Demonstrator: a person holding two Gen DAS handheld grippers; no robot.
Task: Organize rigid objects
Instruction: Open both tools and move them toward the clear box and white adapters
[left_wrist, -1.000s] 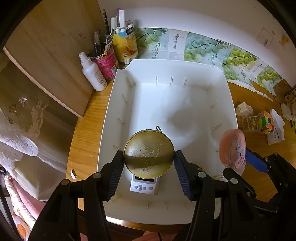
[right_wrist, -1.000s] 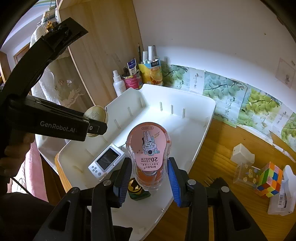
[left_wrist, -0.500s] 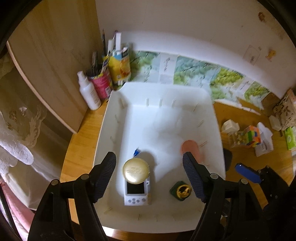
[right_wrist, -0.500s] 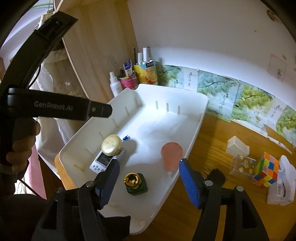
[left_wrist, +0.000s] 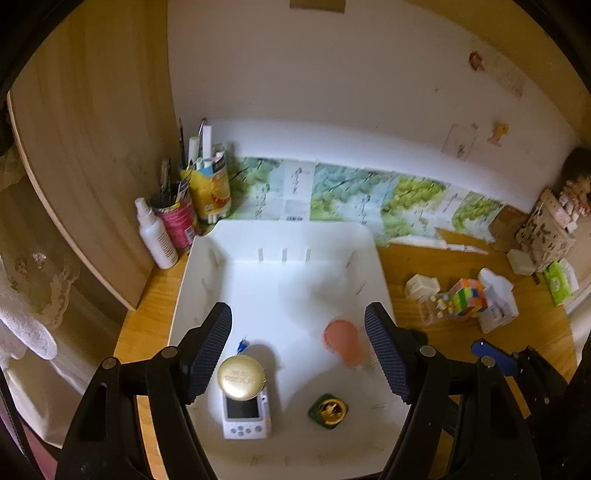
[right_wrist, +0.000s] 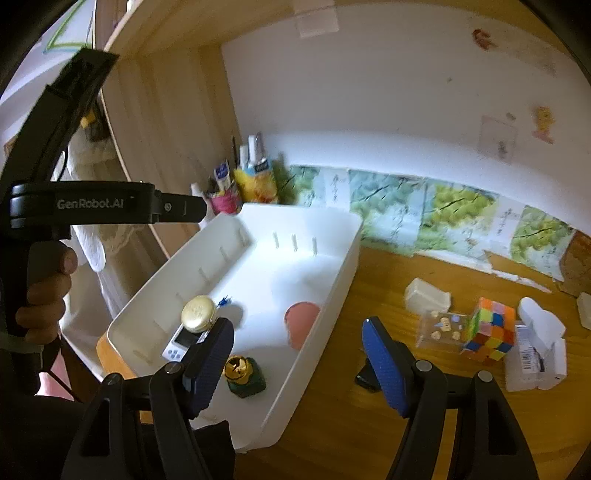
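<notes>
With both loads already lying in the white bin (left_wrist: 192, 295), the step in hand: release done, each gripper free for a fresh pick.
Left gripper (left_wrist: 298, 349): jaws wide apart, nothing between them, hovering above the bin; they have just been opening.
Right gripper (right_wrist: 298, 363): also parted and empty, jaws just been opening, hanging over the bin's near wall.
In the bin: gold tin (left_wrist: 242, 377) resting on the white handheld device (left_wrist: 246, 415); pink tape dispenser (left_wrist: 343, 341) by the right wall; green bottle (left_wrist: 328, 410) near the front.
On the bench (right_wrist: 369, 435): colour cube (right_wrist: 489, 330) and clear box (right_wrist: 441, 328) touching.
Next move, likely: swing the right gripper towards the cube and square its jaws on flat faces.
</notes>
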